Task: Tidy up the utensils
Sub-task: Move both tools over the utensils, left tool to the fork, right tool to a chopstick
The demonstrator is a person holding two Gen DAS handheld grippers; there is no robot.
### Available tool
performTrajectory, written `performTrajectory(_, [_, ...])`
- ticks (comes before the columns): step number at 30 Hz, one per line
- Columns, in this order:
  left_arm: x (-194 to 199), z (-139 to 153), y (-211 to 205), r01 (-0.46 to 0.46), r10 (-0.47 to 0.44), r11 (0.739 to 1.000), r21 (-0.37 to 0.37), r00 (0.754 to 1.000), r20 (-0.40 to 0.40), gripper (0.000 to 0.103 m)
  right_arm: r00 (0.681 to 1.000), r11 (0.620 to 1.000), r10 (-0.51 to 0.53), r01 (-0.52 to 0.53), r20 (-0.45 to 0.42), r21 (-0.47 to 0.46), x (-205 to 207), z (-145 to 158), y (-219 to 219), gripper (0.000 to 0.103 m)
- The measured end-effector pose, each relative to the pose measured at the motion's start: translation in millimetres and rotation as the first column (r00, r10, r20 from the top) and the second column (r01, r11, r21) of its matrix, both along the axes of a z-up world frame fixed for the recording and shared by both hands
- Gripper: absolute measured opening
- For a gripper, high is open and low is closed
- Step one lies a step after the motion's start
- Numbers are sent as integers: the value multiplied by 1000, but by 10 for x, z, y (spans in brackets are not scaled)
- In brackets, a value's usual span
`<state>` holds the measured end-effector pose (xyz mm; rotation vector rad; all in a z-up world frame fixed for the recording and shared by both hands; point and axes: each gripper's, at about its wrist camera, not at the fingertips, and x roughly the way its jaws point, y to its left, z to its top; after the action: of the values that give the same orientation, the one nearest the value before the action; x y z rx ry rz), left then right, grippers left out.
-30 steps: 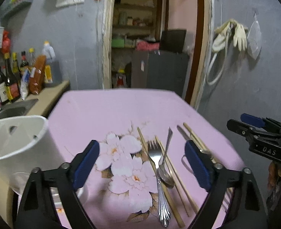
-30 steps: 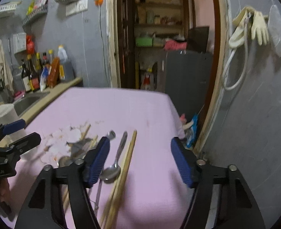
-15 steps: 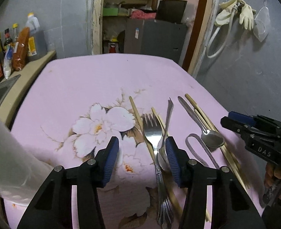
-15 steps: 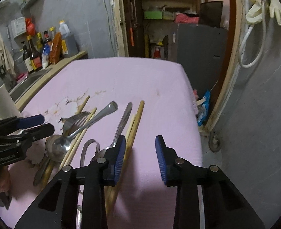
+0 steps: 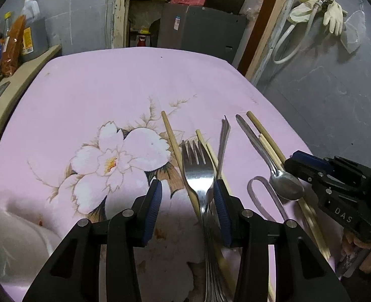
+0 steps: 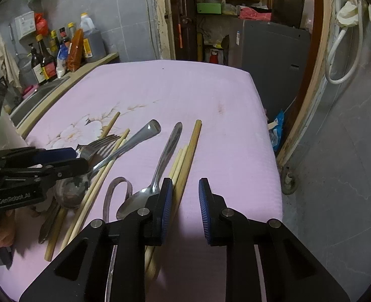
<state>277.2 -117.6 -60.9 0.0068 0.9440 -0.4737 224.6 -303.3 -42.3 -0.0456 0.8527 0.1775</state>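
Covering the surface [image 5: 109, 80] from edge to edge: a pink cloth with a white flower print [image 5: 114, 161] left of centre. Bordered on the left by a counter ledge carrying bottles [image 6: 46, 63] and a sink [image 6: 34, 95]. Backed by a doorway with shelves and a grey cabinet [image 6: 268, 50]; hung with gloves [image 5: 334, 17] and a hose on the right wall.

Left gripper [image 5: 185, 211]: low over the cloth, jaws set to a medium gap and not closed on anything. Straddling the neck of the fork [image 5: 198, 171], with the right pad [image 5: 220, 209] just beside the fork and the left pad well clear of it. Seen from the right wrist as a black body at the left edge, above the bowl of a spoon.

Right gripper [image 6: 184, 211]: low over the near right part of the surface, jaws at a narrow gap, nothing between them but bare cloth. Left pad [image 6: 166, 209] just beside the chopstick bundle [image 6: 185, 161], which runs under that finger.

Utensils grouped in a loose fan on the right half of the cloth, handles toward the far side:
- fork lying tines away, over one chopstick [image 5: 175, 148];
- large spoon [image 6: 125, 151] crossing a chopstick beside the fork;
- smaller spoon [image 5: 283, 183] resting against the right-hand chopstick bundle;
- metal loop [image 5: 263, 193], apparently tongs, just left of the smaller spoon's bowl.
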Motion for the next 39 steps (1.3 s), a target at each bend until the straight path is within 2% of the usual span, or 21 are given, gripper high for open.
performTrajectory(8, [129,11,-19,15,-17,999,-46,999,-39,19,1000,1000,-9,10,-11,23,76,-14,-31,15])
performTrajectory(14, [126,17,41,-2,-2,997,-83,999,-52,19,1000,1000,-19,19,-12,6,113,-23,-13,10])
performTrajectory(20, [82,58,70,-3,-4,995,-101,998,-62,19,998,1000,-16,16,-53,2,225,-70,-12,10])
performTrajectory(29, [20,110,104,6,-15,993,-119,997,-76,19,996,998,-6,1,-85,-58,336,-64,61,10])
performTrajectory(39, [-58,91,42,33,-36,998,-51,998,-56,19,990,995,12,-25,-139,-95,442,-61,103,10])
